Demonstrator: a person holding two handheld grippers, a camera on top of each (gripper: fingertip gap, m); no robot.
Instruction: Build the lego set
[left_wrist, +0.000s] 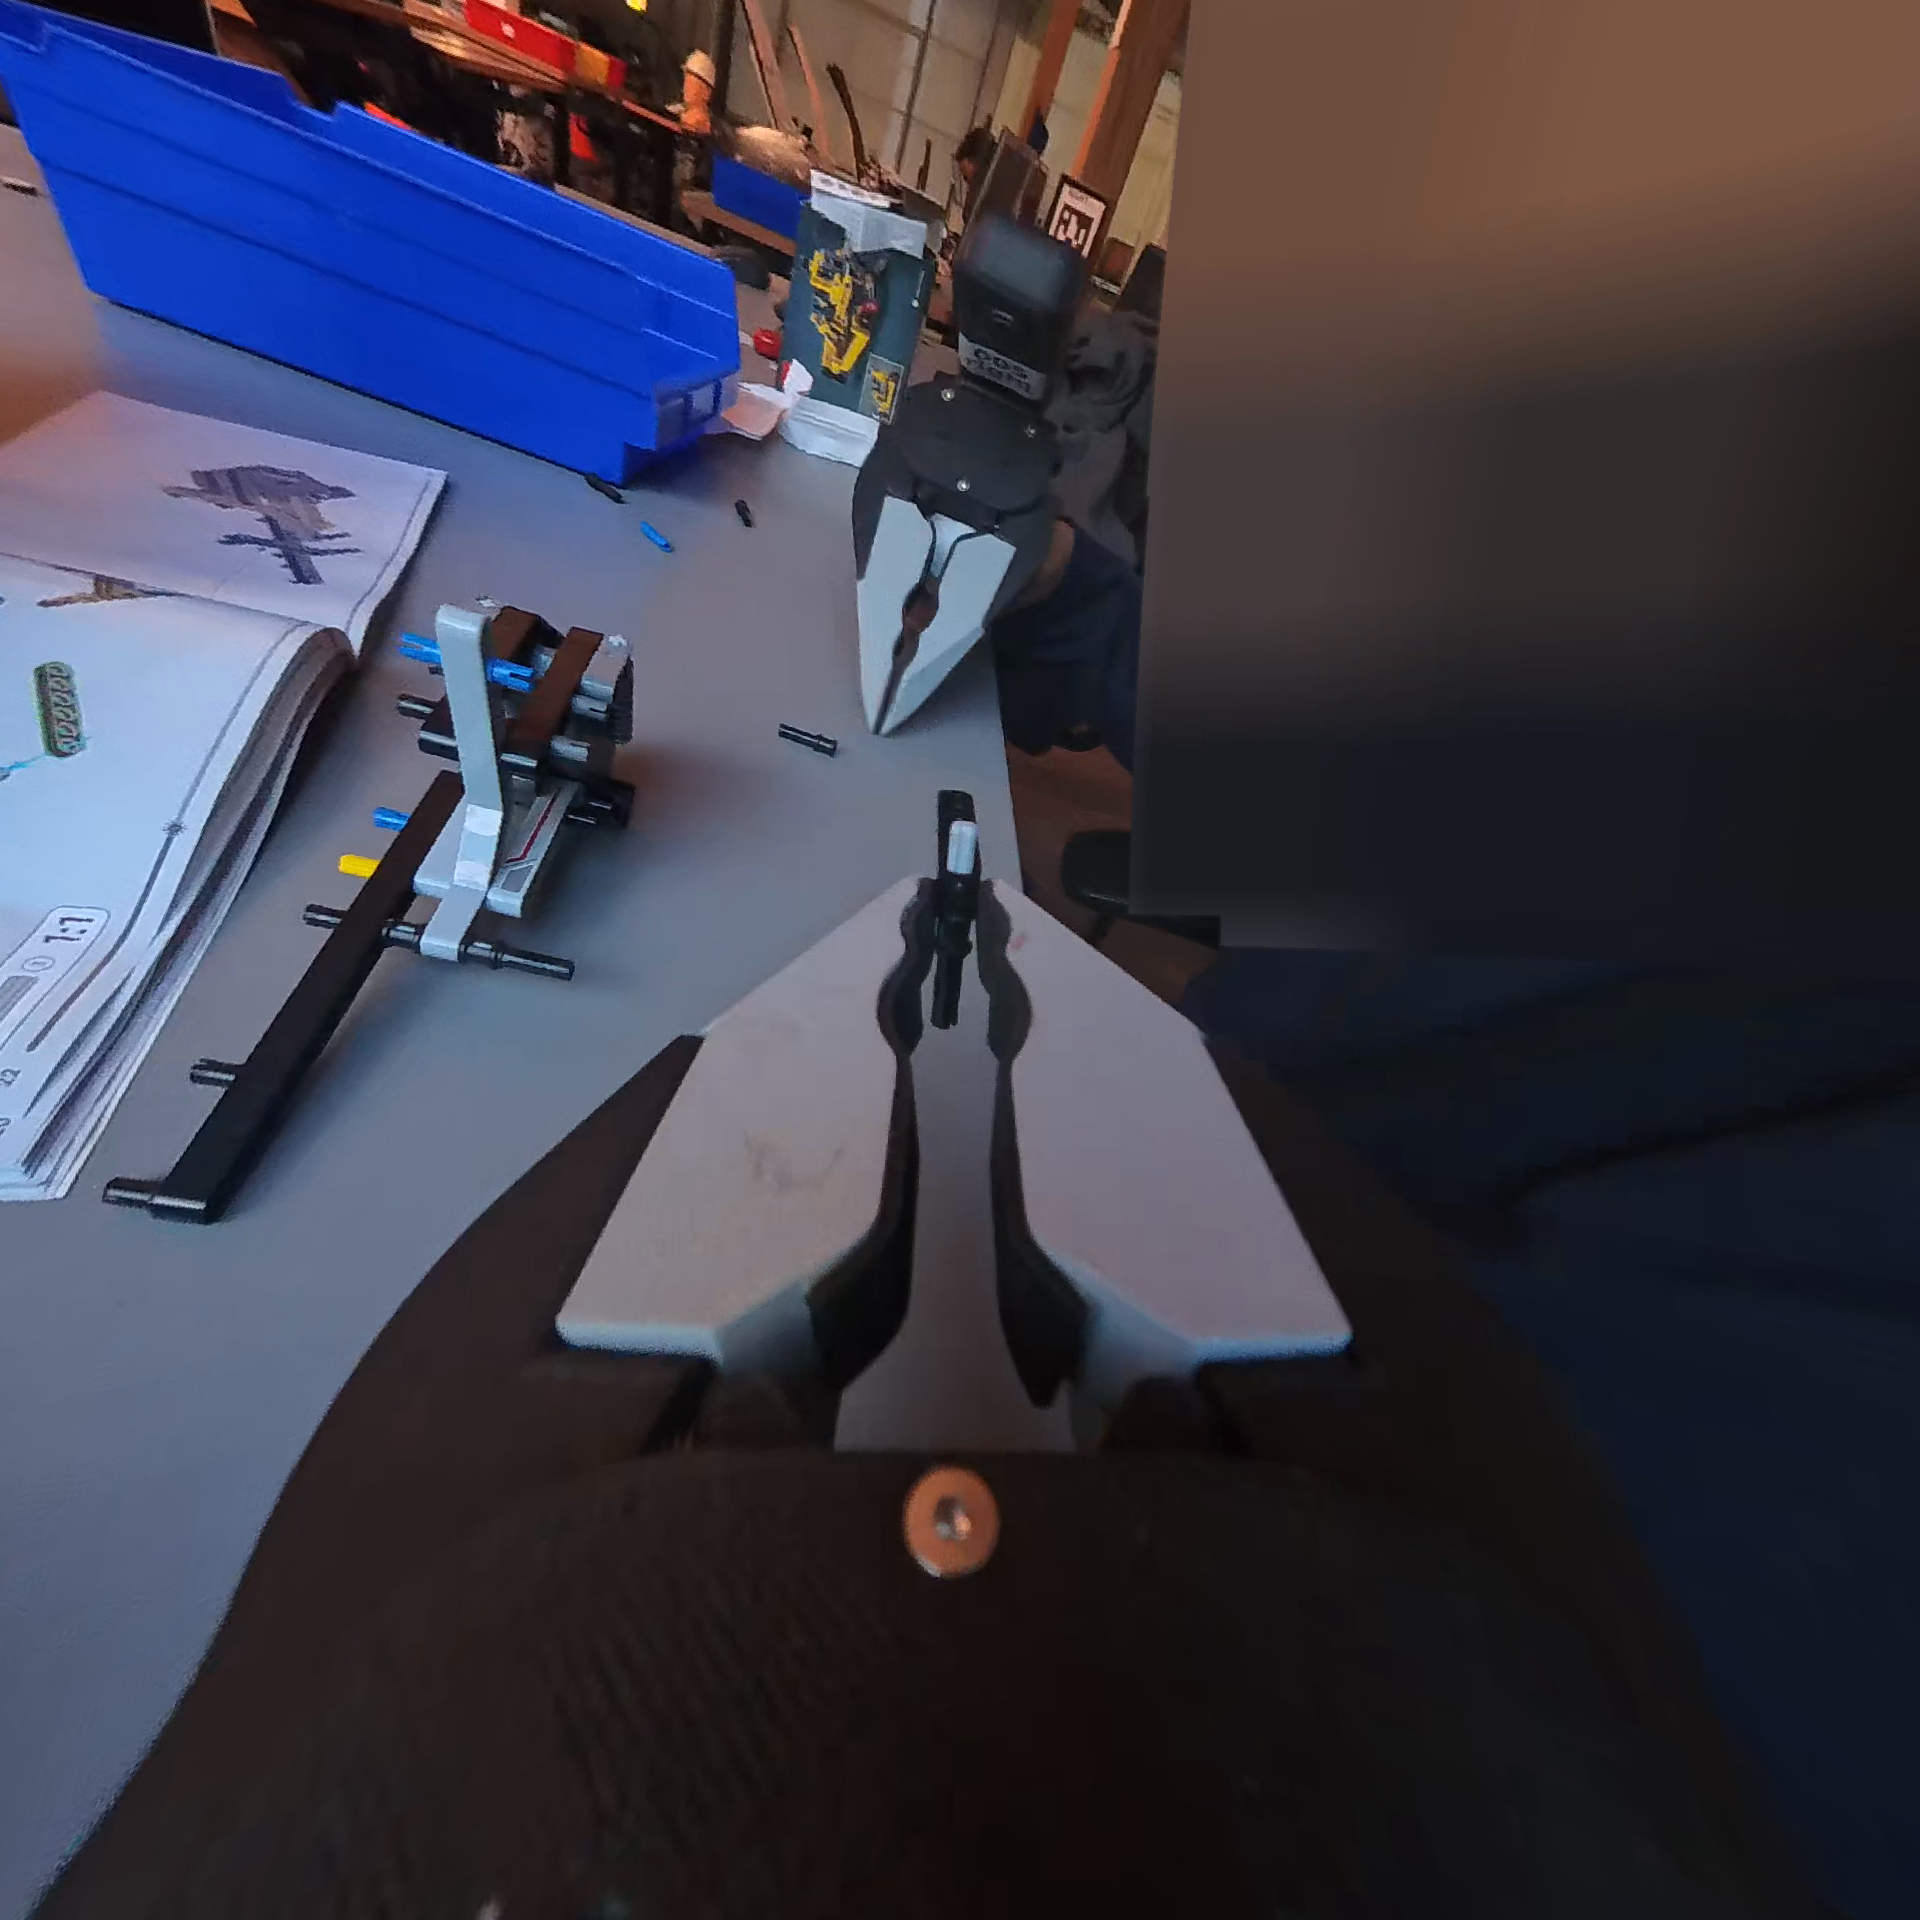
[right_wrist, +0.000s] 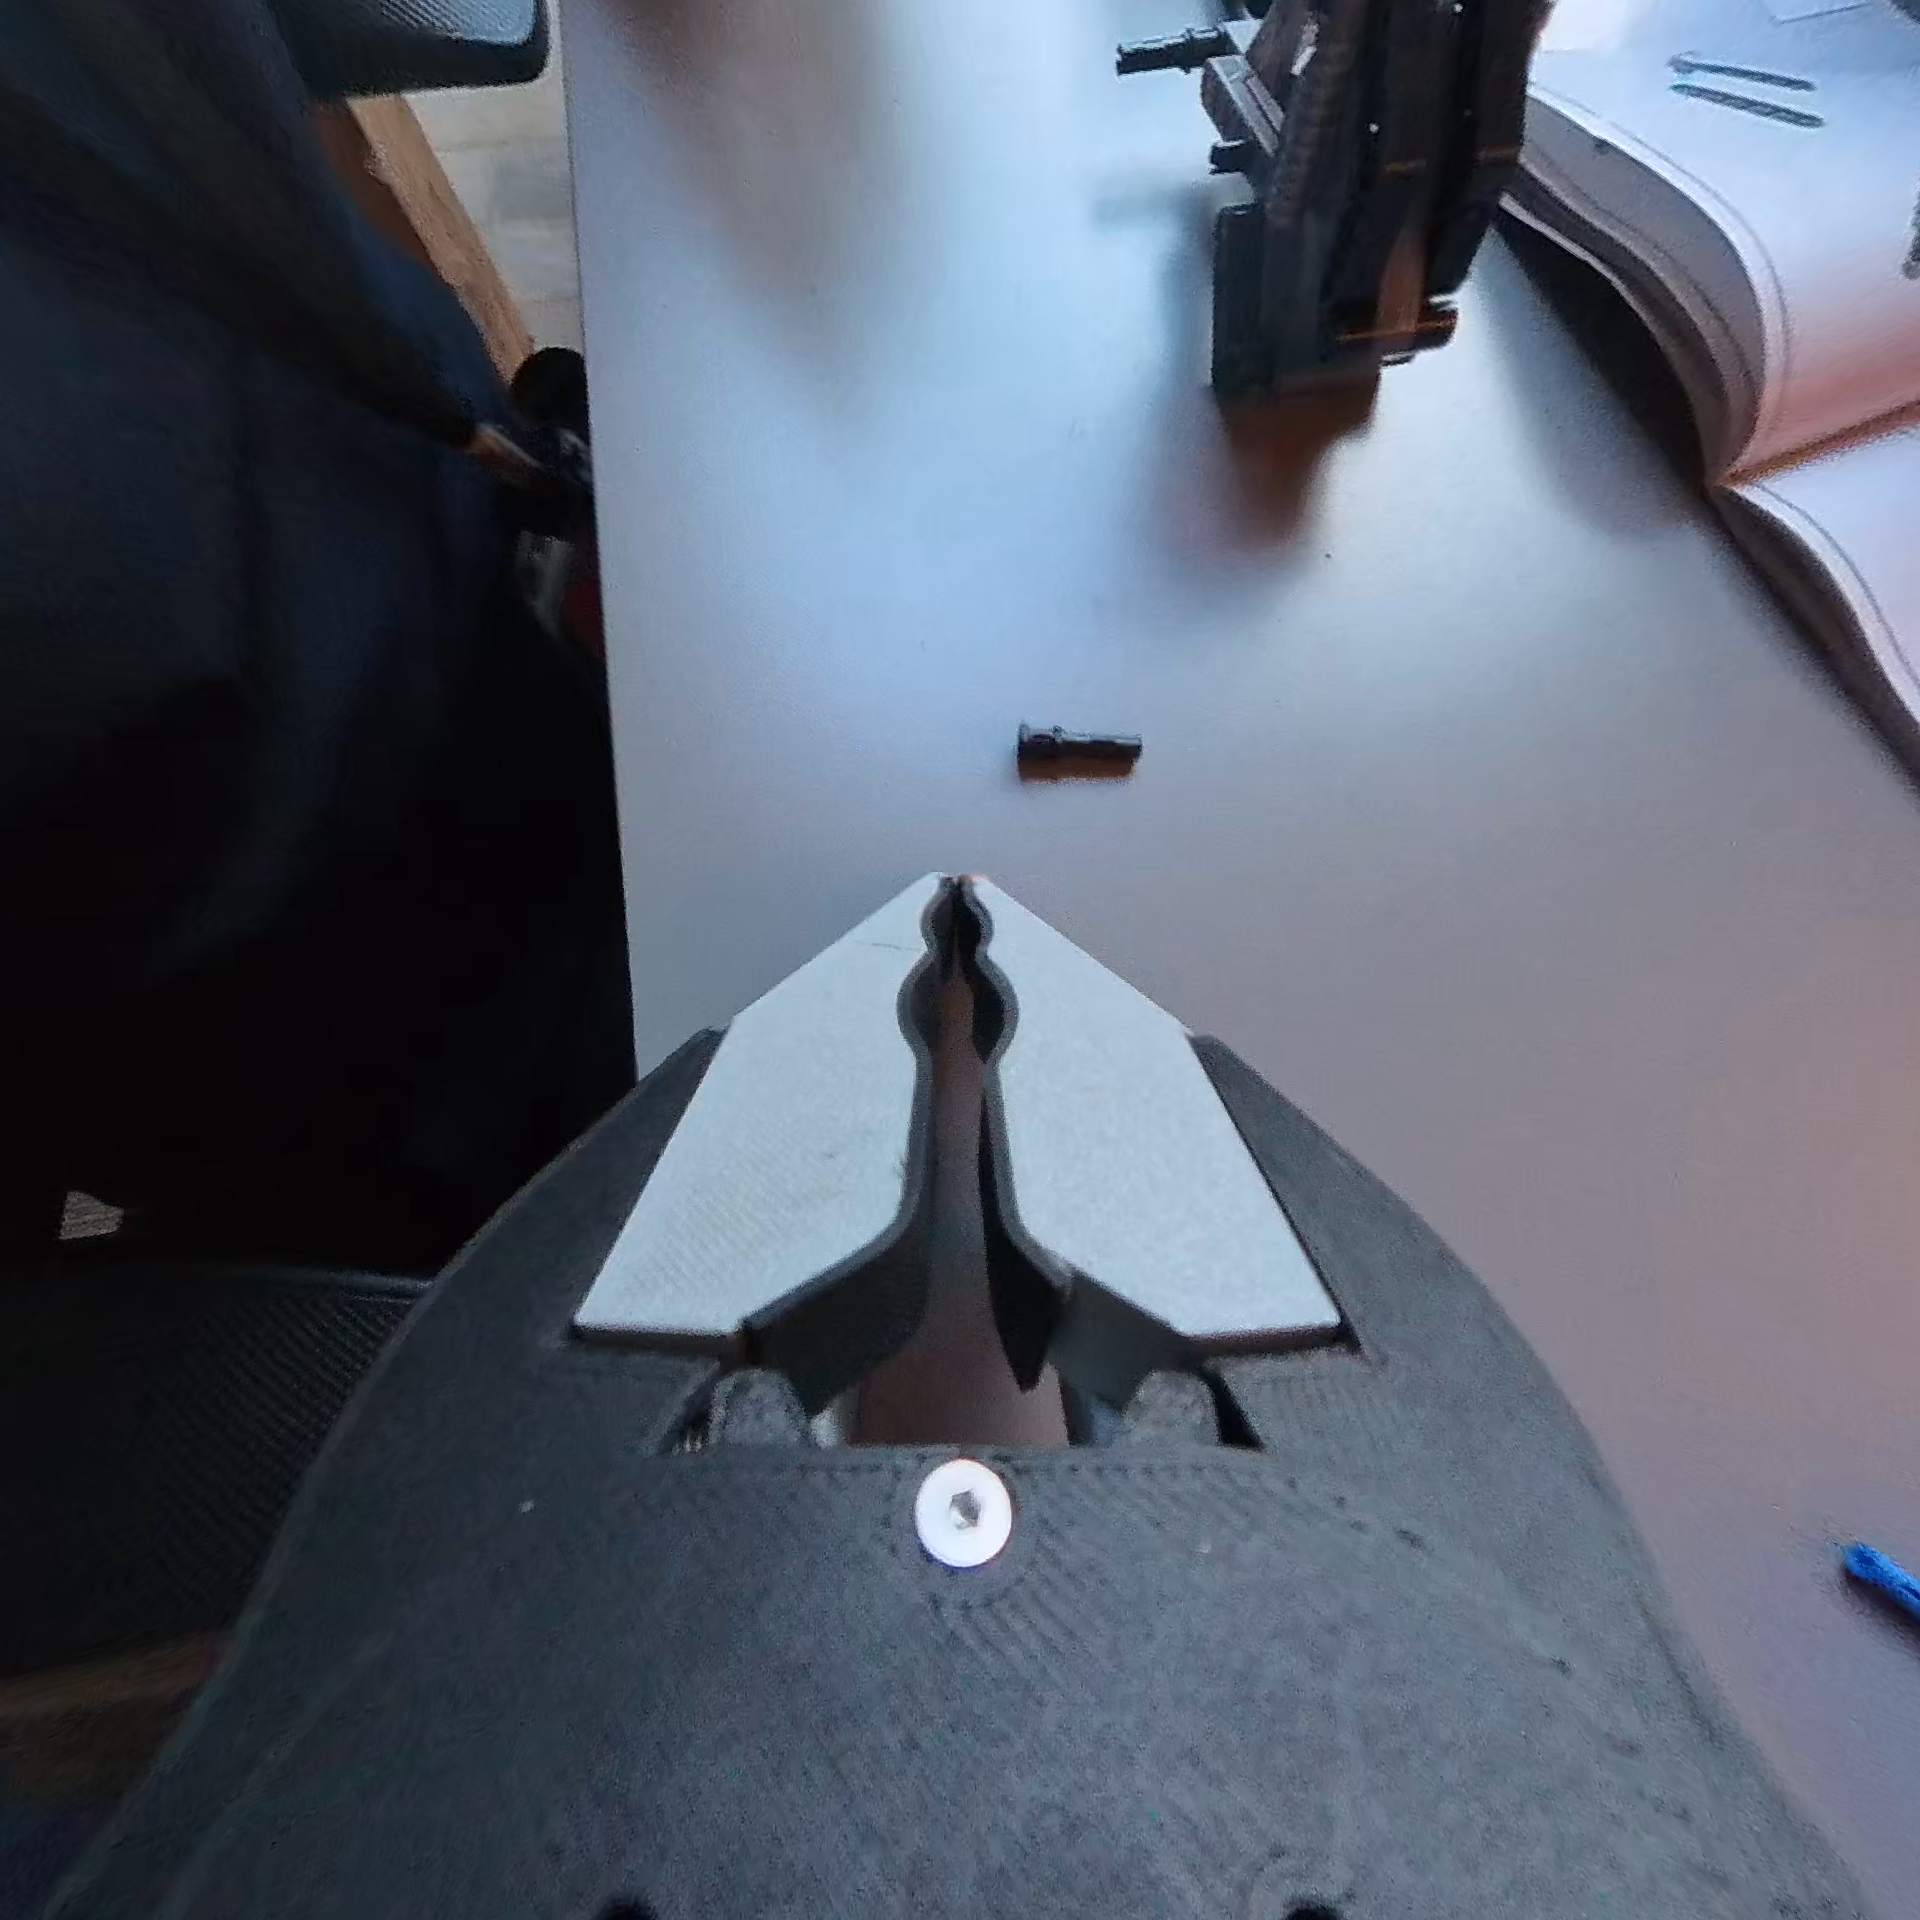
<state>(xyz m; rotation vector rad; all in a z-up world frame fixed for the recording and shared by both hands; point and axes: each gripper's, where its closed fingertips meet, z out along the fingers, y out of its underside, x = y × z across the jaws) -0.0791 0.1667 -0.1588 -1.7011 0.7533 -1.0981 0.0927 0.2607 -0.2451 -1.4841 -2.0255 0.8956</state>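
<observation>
My left gripper (left_wrist: 951, 904) has its jaws clenched on a small black pin assembly (left_wrist: 954, 894) with a white sleeve, held up near the table (left_wrist: 727, 644) edge. My right gripper (right_wrist: 958, 881) is closed on nothing, its tips poised just short of a loose black pin (right_wrist: 1078, 750) lying on the table. The half-built lego model (left_wrist: 520, 769) stands beside the open instruction booklet (left_wrist: 156, 748). These pins are light, stiff and slick, likely to roll or skid away, so I would pinch the loose one across its middle, square to the shaft.
</observation>
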